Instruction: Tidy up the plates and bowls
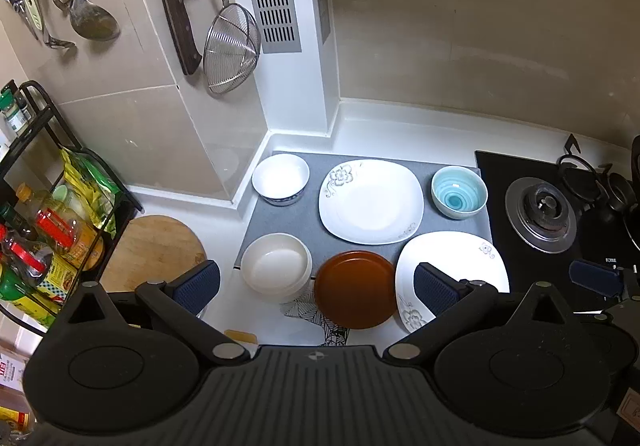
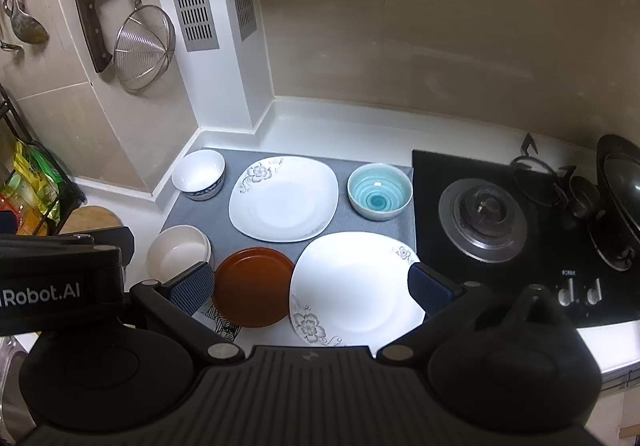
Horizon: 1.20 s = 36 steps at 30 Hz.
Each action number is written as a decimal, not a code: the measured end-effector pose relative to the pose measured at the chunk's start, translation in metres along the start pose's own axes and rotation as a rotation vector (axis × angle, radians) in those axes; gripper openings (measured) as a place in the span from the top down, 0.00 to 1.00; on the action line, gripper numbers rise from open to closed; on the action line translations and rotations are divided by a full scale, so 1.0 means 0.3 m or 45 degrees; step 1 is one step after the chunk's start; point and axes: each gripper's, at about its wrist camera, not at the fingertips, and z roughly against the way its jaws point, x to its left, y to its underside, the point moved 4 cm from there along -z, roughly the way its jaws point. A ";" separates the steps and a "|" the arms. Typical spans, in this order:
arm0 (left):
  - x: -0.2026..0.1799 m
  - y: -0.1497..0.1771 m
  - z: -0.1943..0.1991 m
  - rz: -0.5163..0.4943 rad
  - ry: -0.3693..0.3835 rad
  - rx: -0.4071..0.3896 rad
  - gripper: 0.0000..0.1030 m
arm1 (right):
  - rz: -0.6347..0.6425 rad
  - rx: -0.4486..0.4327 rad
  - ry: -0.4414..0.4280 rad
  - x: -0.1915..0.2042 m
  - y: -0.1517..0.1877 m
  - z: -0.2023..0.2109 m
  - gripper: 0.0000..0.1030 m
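On a grey mat (image 1: 288,221) (image 2: 352,224) lie a white square floral plate (image 1: 370,201) (image 2: 284,197), a blue-swirl bowl (image 1: 459,193) (image 2: 379,197) and a white bowl with a blue base (image 1: 281,178) (image 2: 199,173). Nearer are a cream bowl (image 1: 276,268) (image 2: 178,256), a brown round plate (image 1: 356,288) (image 2: 254,286) and a second white floral plate (image 1: 456,258) (image 2: 356,286). My left gripper (image 1: 316,288) hangs open above the cream bowl and brown plate. Over the brown plate and near floral plate my right gripper (image 2: 310,290) is open too. Neither holds anything.
A black gas hob (image 1: 540,213) (image 2: 484,217) with a wok (image 2: 620,181) borders the mat on the right. A rack of bottles and packets (image 1: 44,230) and a round wooden board (image 1: 152,250) stand left. A knife and strainer (image 1: 230,47) (image 2: 144,47) hang on the wall.
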 end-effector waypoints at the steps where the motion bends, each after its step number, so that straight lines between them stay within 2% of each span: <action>1: 0.000 0.000 -0.004 0.001 0.002 0.007 0.00 | -0.004 0.005 -0.004 -0.002 0.001 -0.004 0.00; 8: -0.011 0.005 -0.029 -0.010 0.011 0.016 0.00 | -0.005 -0.002 0.011 -0.010 0.011 -0.019 0.00; 10: -0.013 0.016 -0.054 0.011 0.027 0.056 0.00 | 0.003 -0.002 0.004 -0.020 0.022 -0.036 0.00; 13: -0.027 0.057 -0.126 0.065 0.092 0.070 0.00 | -0.019 -0.002 -0.018 -0.056 0.059 -0.083 0.00; 16: -0.044 0.137 -0.232 0.180 0.188 -0.008 0.00 | -0.101 -0.002 -0.112 -0.112 0.115 -0.158 0.01; 17: -0.052 0.167 -0.274 0.205 0.212 -0.005 0.00 | -0.108 0.026 -0.114 -0.127 0.137 -0.190 0.00; 19: -0.072 0.215 -0.380 0.186 0.197 0.105 0.00 | -0.015 0.002 -0.135 -0.133 0.191 -0.248 0.01; 21: -0.084 0.261 -0.505 0.176 0.249 0.254 0.00 | 0.083 -0.030 -0.177 -0.139 0.247 -0.304 0.00; 23: -0.086 0.307 -0.625 0.216 0.330 0.396 0.01 | 0.079 -0.011 -0.222 -0.181 0.298 -0.368 0.00; 24: -0.090 0.328 -0.672 0.221 0.339 0.438 0.03 | 0.039 0.002 -0.244 -0.217 0.322 -0.402 0.00; 25: -0.099 0.343 -0.709 0.211 0.343 0.452 0.05 | -0.005 0.017 -0.258 -0.257 0.342 -0.438 0.00; 27: -0.121 0.358 -0.762 0.191 0.400 0.407 0.05 | -0.068 0.037 -0.255 -0.338 0.378 -0.512 0.00; 29: -0.151 0.368 -0.815 0.174 0.481 0.380 0.08 | -0.163 0.030 -0.279 -0.423 0.407 -0.564 0.00; 31: -0.178 0.369 -0.868 0.174 0.528 0.380 0.23 | -0.293 -0.018 -0.339 -0.519 0.431 -0.607 0.00; 32: -0.196 0.366 -0.885 0.173 0.535 0.386 0.25 | -0.351 -0.022 -0.345 -0.562 0.441 -0.632 0.00; 34: -0.212 0.364 -0.932 0.185 0.534 0.411 0.40 | -0.417 -0.023 -0.337 -0.630 0.450 -0.679 0.01; 35: -0.215 0.363 -0.952 0.213 0.550 0.424 0.42 | -0.424 -0.037 -0.329 -0.655 0.452 -0.695 0.02; 36: -0.219 0.362 -0.970 0.252 0.592 0.426 0.42 | -0.425 -0.039 -0.315 -0.673 0.452 -0.711 0.08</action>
